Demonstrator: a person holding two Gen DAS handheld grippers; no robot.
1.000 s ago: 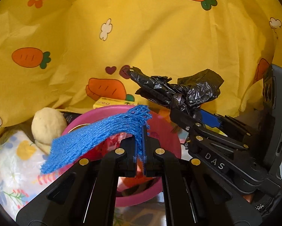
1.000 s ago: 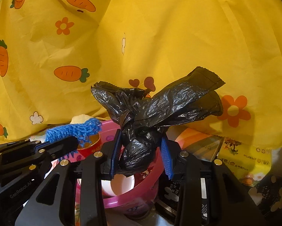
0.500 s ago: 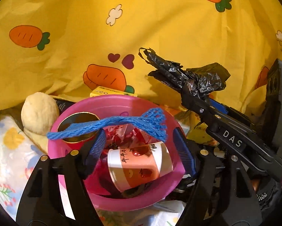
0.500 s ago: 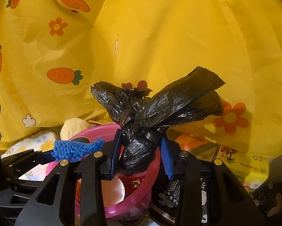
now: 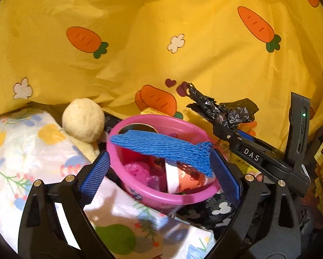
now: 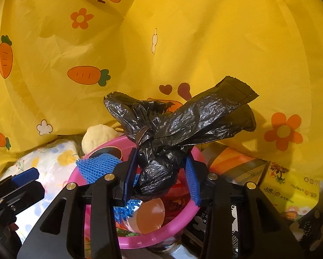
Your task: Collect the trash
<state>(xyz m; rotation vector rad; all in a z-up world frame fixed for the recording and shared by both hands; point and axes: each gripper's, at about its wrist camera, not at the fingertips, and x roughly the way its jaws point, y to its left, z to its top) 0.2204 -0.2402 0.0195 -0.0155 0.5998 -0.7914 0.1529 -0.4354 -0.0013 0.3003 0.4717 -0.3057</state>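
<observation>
A pink bowl [image 5: 159, 198] holds a paper cup [image 5: 183, 177] and pink wrappers. Across its rim lies a blue foam net [image 5: 161, 149], its right end against one pad. My left gripper [image 5: 159, 177] is open wide on either side of the bowl, still opening, and grips nothing. Over the bowl [image 6: 161, 233], my right gripper [image 6: 161, 177] has a knotted black plastic bag [image 6: 157, 172] between its pads. Those jaws are opening, and the bag still touches both pads and hangs at the same height. The blue net [image 6: 96, 166] and a left finger [image 6: 25, 176] show at the lower left.
A yellow carrot-print cloth [image 5: 183, 43] drapes behind everything. A cream plush ball [image 5: 83, 119] and a white floral pack [image 5: 21, 151] sit left of the bowl. A black cartoon-print item [image 5: 215, 211] lies under it, and a yellow tissue pack [image 6: 291, 192] lies to the right.
My left gripper opened and let go of the blue net, which now rests across the bowl, and it drew back. The right jaws spread slightly around the black bag.
</observation>
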